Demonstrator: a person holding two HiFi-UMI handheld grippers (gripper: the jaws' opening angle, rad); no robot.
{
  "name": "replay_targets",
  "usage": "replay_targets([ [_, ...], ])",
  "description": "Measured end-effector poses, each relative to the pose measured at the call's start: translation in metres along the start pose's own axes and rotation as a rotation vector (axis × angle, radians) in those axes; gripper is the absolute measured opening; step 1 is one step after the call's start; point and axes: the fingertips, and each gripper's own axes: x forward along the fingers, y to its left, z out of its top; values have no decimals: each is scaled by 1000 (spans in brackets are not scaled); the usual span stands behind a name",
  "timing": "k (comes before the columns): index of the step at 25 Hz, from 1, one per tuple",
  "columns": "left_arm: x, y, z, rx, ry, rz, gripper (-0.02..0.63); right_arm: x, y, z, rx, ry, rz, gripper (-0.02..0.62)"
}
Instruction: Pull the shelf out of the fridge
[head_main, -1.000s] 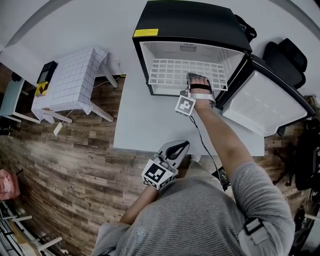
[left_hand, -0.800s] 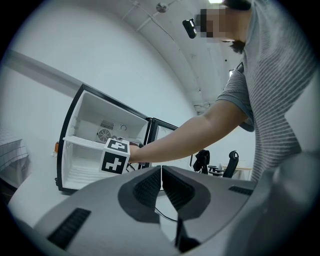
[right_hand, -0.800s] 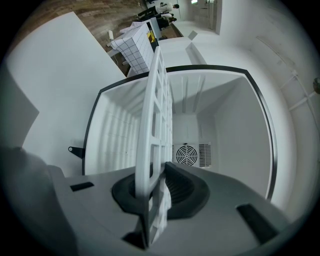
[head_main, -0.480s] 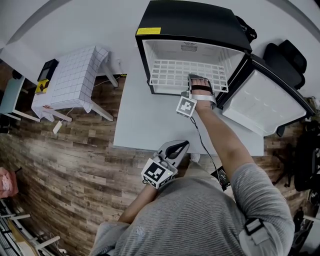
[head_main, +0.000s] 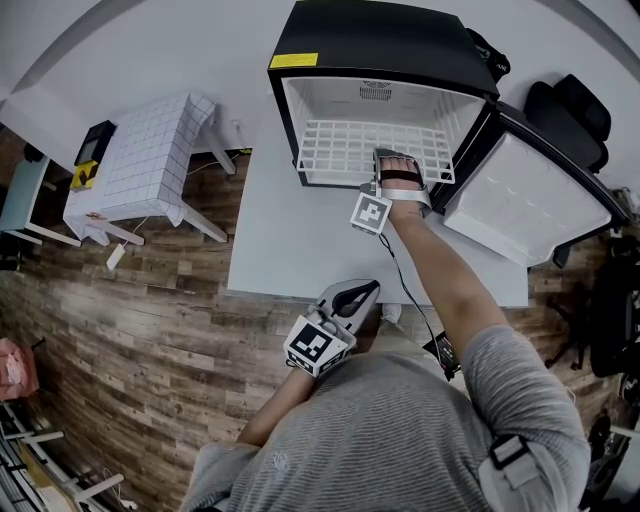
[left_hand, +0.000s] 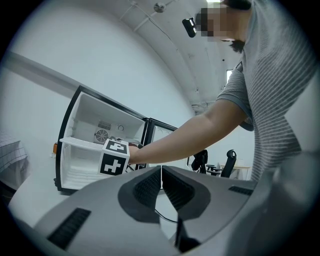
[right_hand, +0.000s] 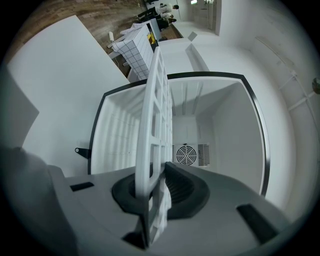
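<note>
A small black fridge (head_main: 380, 45) stands open on the white table (head_main: 290, 250), its door (head_main: 530, 210) swung out to the right. Inside lies a white grid shelf (head_main: 345, 150), its front edge at the fridge opening. My right gripper (head_main: 392, 168) reaches to that front edge and is shut on the shelf (right_hand: 155, 150), which runs edge-on between its dark pads (right_hand: 182, 187) in the right gripper view. My left gripper (head_main: 350, 297) hangs near the table's front edge, close to my body. Its jaws are shut with nothing between them (left_hand: 161, 182).
A low table with a checked white cloth (head_main: 150, 160) stands on the wood floor at the left. Black office chairs (head_main: 570, 110) stand behind the fridge door at the right. A cable (head_main: 405, 290) trails from the right gripper across the table.
Hardly anything has moved. The right gripper stays clamped on the shelf's front edge, and the left gripper holds its place.
</note>
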Motion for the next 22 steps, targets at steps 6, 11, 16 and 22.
replay_targets([
  [6,-3,-5,2,5,-3,-8,12,-5,1,-1,-8,7,-1,46],
  [11,-7,-8,0,2,0,-7,12,-11,2,0,-1,6,6,48],
  [16,-9,-10,-1,7,2,-10,12,-16,5,1,4,4,16,47],
  [22,-10,-13,-3,11,6,-16,12,-18,2,-3,-36,23,-3,46],
])
